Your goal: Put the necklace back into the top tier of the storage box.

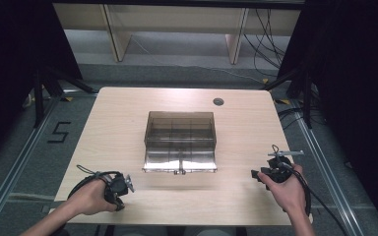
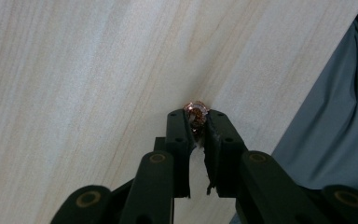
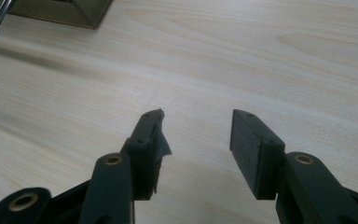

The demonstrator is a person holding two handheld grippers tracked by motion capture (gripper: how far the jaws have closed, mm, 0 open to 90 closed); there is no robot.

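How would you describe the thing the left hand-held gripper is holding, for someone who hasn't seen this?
Start at the light wooden table and find the left hand-held gripper near its front left edge. Pinched at the tips of its black jaws is a small bead: rounded, glossy and coppery-pink, unlike the large smoky transparent compartment box at mid-table.

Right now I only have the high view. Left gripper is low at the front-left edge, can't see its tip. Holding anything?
Observer: Yes. The left gripper has its jaws shut on a small coppery bead-like object, pinched at the very tips.
Operator: And the right one?
Observer: The right gripper is open, bare table between its jaws.
Operator: Pads okay?
Observer: One pad on the right gripper looks torn and is peeling off.
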